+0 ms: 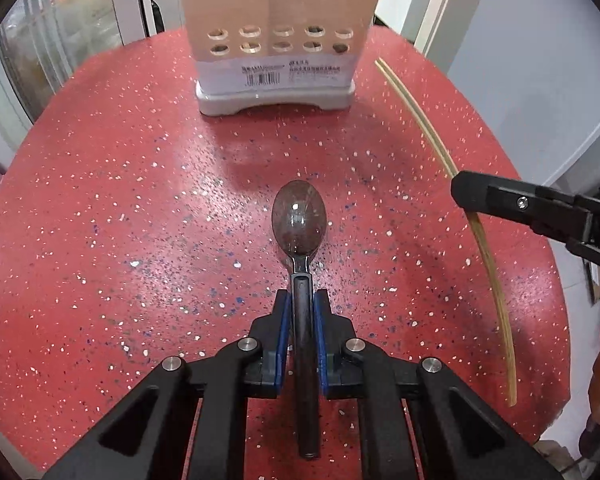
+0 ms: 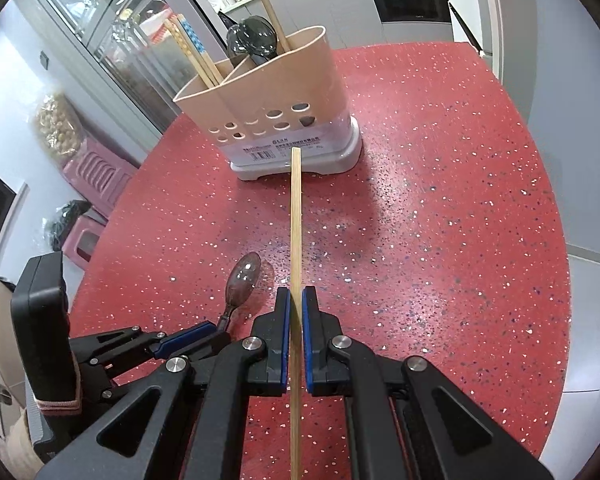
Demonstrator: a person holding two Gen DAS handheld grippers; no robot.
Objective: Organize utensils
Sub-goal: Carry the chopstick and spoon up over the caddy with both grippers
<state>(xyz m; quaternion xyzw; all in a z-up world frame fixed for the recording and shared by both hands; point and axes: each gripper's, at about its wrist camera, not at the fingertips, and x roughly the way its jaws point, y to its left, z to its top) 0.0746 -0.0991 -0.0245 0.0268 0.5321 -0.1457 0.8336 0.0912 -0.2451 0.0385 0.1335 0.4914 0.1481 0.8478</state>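
Observation:
A metal spoon (image 1: 299, 216) with a dark handle lies along the red speckled table (image 1: 120, 200), bowl up and pointing at the holder. My left gripper (image 1: 302, 294) is shut on its handle, blue pads against both sides. At the right, my right gripper (image 1: 460, 190) is shut on bamboo chopsticks (image 1: 420, 120), which slant toward the holder. In the right wrist view the chopsticks (image 2: 296, 220) run straight out from my right gripper (image 2: 296, 290); the spoon (image 2: 244, 278) and left gripper (image 2: 216, 330) sit low left. A beige utensil holder (image 2: 268, 92) stands upright at the back.
The holder (image 1: 276, 20) has round holes, a white base and a barcode label. It holds chopsticks (image 2: 196, 52) in its left compartment and dark spoons (image 2: 254, 40) in the other one. Glass cabinet doors and pink stools lie beyond the table's left edge; kitchen units stand behind.

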